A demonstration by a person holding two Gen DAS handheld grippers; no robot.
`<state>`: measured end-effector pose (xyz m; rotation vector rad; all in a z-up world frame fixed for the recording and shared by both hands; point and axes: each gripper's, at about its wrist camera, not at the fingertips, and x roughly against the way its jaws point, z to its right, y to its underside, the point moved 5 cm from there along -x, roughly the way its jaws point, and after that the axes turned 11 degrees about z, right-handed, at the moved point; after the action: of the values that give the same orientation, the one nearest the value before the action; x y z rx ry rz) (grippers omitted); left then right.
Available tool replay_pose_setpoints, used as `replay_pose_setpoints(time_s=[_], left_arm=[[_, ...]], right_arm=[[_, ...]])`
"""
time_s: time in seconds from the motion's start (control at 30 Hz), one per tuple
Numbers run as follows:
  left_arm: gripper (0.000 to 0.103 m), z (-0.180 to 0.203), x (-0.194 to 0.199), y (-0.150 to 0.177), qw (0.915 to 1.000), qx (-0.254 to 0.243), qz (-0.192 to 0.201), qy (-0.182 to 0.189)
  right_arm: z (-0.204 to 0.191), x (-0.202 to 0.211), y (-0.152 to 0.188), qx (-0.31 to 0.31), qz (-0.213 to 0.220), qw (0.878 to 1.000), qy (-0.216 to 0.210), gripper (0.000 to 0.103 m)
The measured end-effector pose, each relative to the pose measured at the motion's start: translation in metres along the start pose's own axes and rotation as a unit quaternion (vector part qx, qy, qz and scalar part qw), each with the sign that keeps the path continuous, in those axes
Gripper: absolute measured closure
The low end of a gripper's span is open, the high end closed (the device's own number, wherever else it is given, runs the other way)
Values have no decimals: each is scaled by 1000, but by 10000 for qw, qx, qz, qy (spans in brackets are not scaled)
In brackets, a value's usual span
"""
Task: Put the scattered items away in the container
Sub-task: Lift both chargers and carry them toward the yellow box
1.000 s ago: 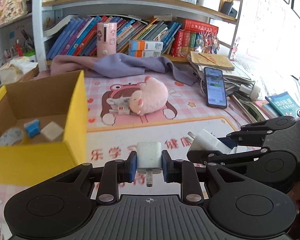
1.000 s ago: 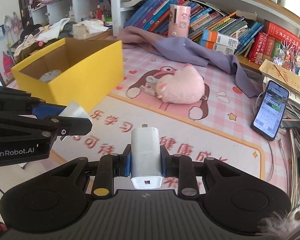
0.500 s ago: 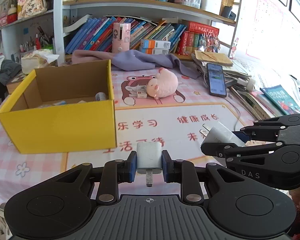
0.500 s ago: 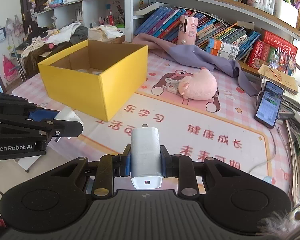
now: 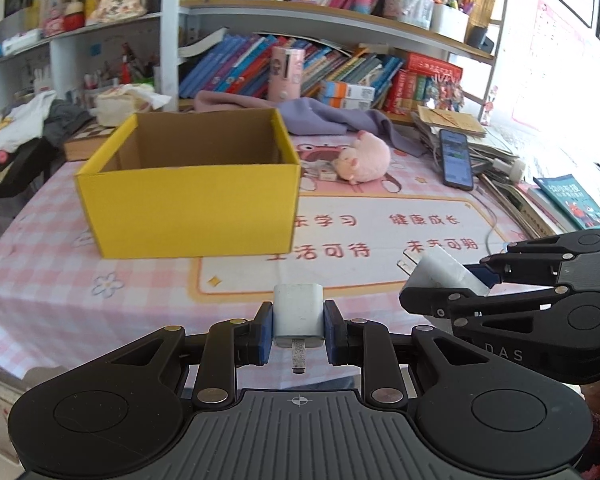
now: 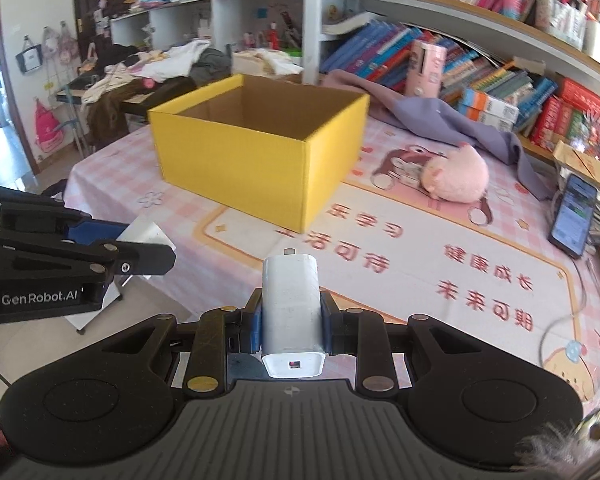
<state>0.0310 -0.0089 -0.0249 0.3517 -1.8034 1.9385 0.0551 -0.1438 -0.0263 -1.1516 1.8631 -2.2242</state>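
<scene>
Two matte black handheld grippers with blue finger pads

The left gripper (image 5: 298,330) has a ribbed grey-black front deck with a small white crosshair mark, two round black discs at its sides, linkage arms pinned with silver rivets, and blue pads (image 5: 263,332) on its fingers. The right gripper (image 6: 291,318) is built the same, with two brass-toned rivets. White lettering reads "GenRobot.AI" on the left unit's side and "DAS" on the right's.

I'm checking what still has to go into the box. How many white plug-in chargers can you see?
2. One charger is clamped in the left gripper, the other charger in the right gripper, both short of the yellow box. The box floor is hidden, so more may lie inside.
</scene>
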Motion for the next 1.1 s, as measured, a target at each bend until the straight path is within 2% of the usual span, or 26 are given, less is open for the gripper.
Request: replay_pose_setpoints(time_s=[0.2, 0.43, 1.1], left_arm=[[80, -20, 12, 0, 9997, 150, 119, -180], [79, -31, 17, 1, 9996, 138, 183, -186], [80, -71, 18, 1, 9984, 358, 148, -410]], right_arm=[[-24, -3, -8, 193, 81, 9996, -163, 78], [-38, -8, -13, 259, 109, 9993, -236, 78], [-68, -33, -28, 416, 88, 9975, -570, 78]])
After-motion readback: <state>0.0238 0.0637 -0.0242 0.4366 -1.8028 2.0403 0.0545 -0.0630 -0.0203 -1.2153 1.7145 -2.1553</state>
